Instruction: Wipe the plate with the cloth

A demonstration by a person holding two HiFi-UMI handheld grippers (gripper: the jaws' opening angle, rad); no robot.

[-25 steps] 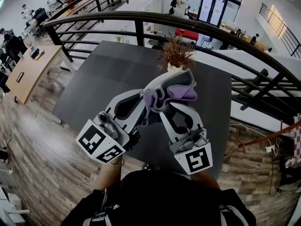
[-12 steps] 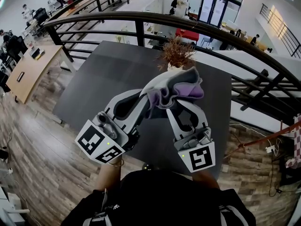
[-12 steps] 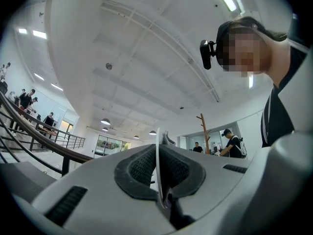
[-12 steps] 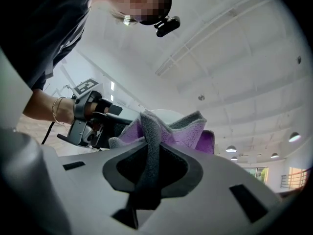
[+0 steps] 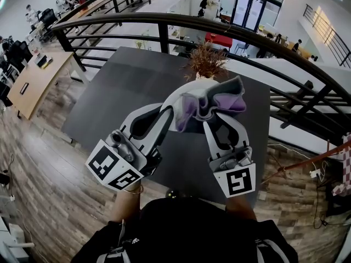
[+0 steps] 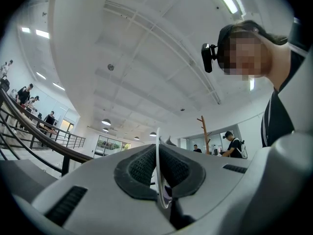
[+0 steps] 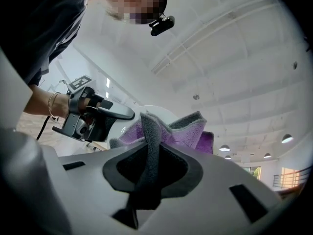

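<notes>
Head view: dark table (image 5: 109, 97) beside railing (image 5: 163, 37), wood floor (image 5: 44, 163), plant (image 5: 207, 62) possibly dried.

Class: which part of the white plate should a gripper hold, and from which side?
The thin rim of the plate, entered edge-on from the side opposite the cloth, as the left gripper does: its fingers pinch the narrow edge, leaving the face free for wiping.

The dark table (image 5: 109, 103) is open on its left and near parts, with room for a hand to pass. At its far edge a potted plant (image 5: 207, 63) stands just beyond the raised plate (image 5: 174, 102) and cloth (image 5: 219, 100), crowding that side. A black railing (image 5: 164, 22) closes off the far side.
</notes>
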